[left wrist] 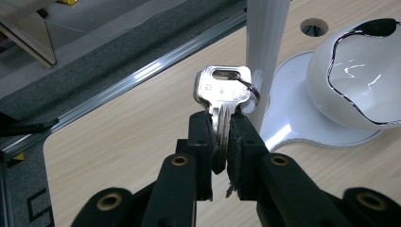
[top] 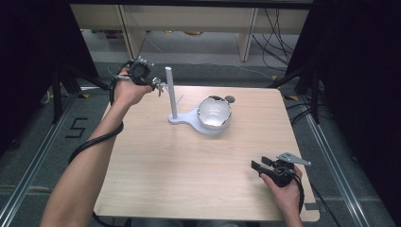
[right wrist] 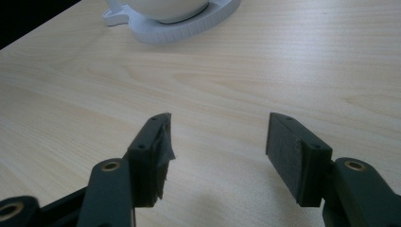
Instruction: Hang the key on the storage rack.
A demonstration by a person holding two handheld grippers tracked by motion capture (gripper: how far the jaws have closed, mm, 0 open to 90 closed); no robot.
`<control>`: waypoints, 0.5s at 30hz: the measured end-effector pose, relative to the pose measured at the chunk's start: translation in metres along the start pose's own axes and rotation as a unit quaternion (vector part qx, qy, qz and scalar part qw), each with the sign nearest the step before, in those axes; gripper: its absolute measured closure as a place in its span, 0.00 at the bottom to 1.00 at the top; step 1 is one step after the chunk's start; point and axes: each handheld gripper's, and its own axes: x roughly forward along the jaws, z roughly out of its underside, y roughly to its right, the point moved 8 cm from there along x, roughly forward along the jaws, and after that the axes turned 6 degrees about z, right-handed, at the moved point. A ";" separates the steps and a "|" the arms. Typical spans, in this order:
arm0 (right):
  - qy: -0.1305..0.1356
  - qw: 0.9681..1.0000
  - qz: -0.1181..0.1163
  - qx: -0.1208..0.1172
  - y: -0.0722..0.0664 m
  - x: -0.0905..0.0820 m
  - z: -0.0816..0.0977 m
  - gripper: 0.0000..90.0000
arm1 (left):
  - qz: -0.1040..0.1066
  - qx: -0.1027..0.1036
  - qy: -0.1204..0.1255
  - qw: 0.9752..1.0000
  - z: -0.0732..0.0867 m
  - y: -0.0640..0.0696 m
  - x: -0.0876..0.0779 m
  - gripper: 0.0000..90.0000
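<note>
A silver key (left wrist: 222,87) with a small ring (left wrist: 254,92) is clamped by its blade in my left gripper (left wrist: 221,127), which is shut on it. The key's head stands upright right beside the white post (left wrist: 265,42), and the ring touches the post. In the high view my left gripper (top: 158,86) is at the table's far left, next to the post (top: 169,92). The post rises from a flat white base (top: 187,119) that also carries a white bowl (top: 214,112). My right gripper (top: 261,164) rests low at the near right, open, with nothing between its jaws (right wrist: 217,137).
The wooden table (top: 189,170) has a round hole (top: 230,99) behind the bowl. A thin rod (top: 178,100) slants off the post. Metal rails (top: 28,179) run along the floor on both sides, and shelf legs and cables stand beyond the far edge.
</note>
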 end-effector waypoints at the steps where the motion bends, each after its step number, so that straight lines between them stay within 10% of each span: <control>1: 0.000 1.000 0.000 0.000 0.000 0.000 0.000 0.47 | 0.000 0.000 0.002 1.000 0.000 0.000 0.000 0.89; 12: -0.010 1.000 -0.002 0.030 -0.004 -0.001 0.002 0.47 | -0.006 -0.005 0.024 1.000 -0.001 -0.003 -0.006 0.88; 15: -0.001 1.000 0.000 0.002 0.000 0.000 0.000 0.47 | -0.007 -0.006 0.027 1.000 0.001 -0.005 -0.011 0.86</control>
